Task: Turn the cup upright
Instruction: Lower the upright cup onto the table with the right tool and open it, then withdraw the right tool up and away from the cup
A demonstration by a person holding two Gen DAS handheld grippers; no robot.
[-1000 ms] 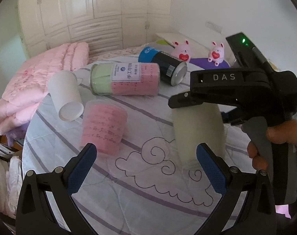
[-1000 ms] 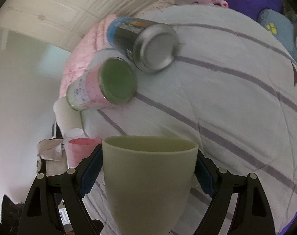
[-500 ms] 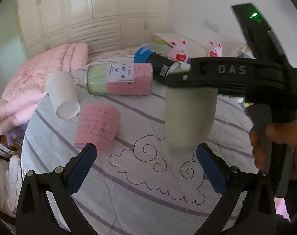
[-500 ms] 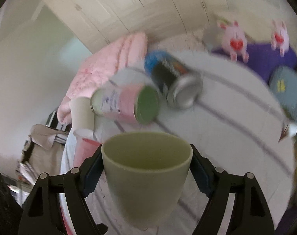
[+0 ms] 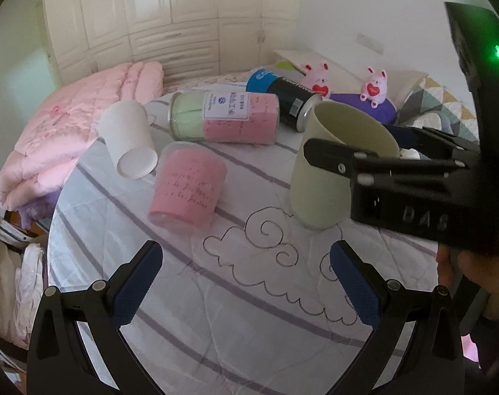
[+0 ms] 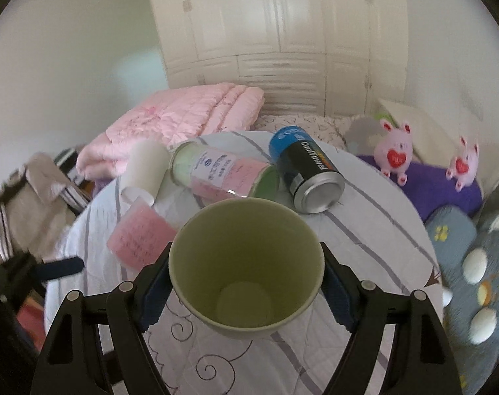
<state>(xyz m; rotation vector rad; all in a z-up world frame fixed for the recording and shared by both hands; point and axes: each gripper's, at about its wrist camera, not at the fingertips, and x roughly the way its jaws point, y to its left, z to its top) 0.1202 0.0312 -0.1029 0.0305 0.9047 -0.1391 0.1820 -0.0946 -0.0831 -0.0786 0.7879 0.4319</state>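
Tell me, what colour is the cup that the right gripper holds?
The cup in the right gripper is pale green, inside and outside. The right wrist view shows it best.

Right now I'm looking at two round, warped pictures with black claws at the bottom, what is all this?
Those claws are two hand-held grippers; a person squeezes one in each hand. Each carries a wide-angle camera looking along its fingers, hence the round warp.

One picture is from the left gripper: open, holding nothing, above a quilted table. The right gripper reaches in from the side there.

The other is from the right gripper, shut on a green cup, mouth up; whether its base touches the table I cannot tell.

Lying on the table: a white cup, a pink tub, a pink-and-green jar and a black-and-blue can.
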